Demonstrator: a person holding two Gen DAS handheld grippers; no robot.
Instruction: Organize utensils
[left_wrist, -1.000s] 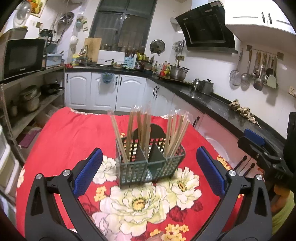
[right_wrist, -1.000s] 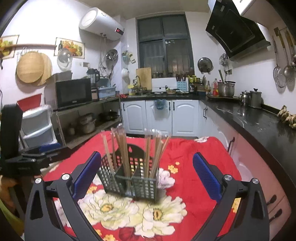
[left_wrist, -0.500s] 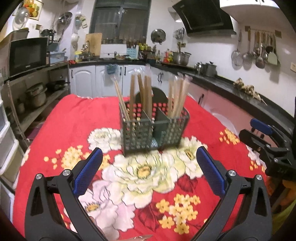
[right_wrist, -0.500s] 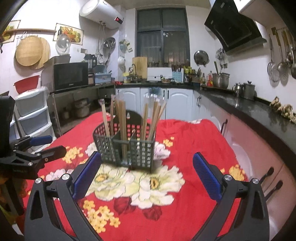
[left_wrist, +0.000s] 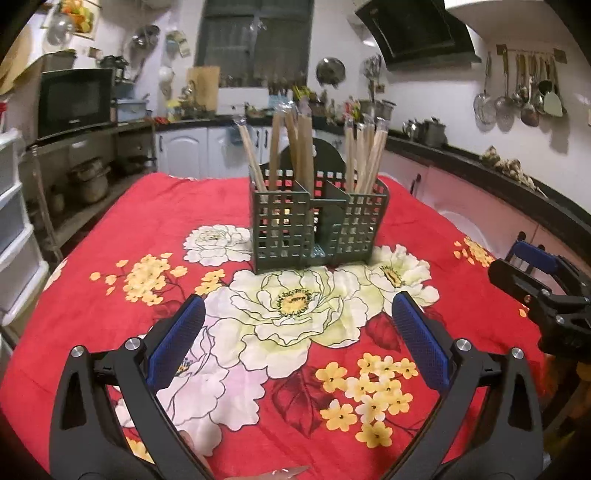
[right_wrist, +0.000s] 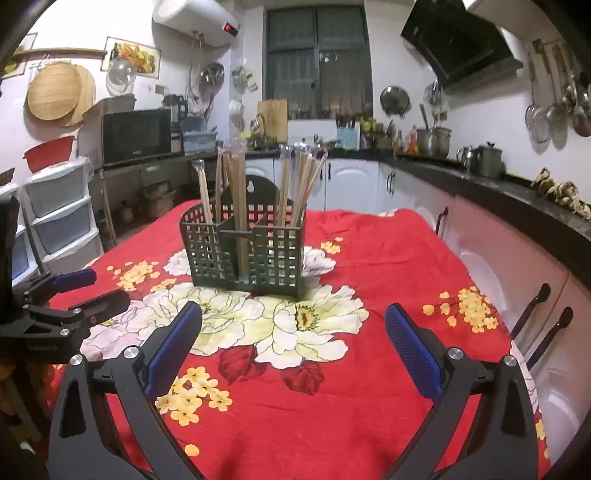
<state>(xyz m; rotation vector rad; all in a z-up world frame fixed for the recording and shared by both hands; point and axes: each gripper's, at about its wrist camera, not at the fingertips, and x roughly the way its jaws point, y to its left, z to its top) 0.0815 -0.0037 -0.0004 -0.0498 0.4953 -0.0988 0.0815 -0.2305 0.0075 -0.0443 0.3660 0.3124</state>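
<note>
Both the left hand-held gripper (left_wrist: 297, 325) and right hand-held gripper (right_wrist: 293, 328) gape wide, holding nothing, over bare tablecloth (left_wrist: 110, 229) short of the chopstick caddy (left_wrist: 317, 229).

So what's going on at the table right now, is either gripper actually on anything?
Neither one is. The left gripper and the right gripper both hang open and empty above the red flowered tablecloth, short of the green basket. The basket stands upright in the middle of the table, with wrapped chopsticks standing in its compartments. Nothing else to be sorted shows on the cloth.
</note>
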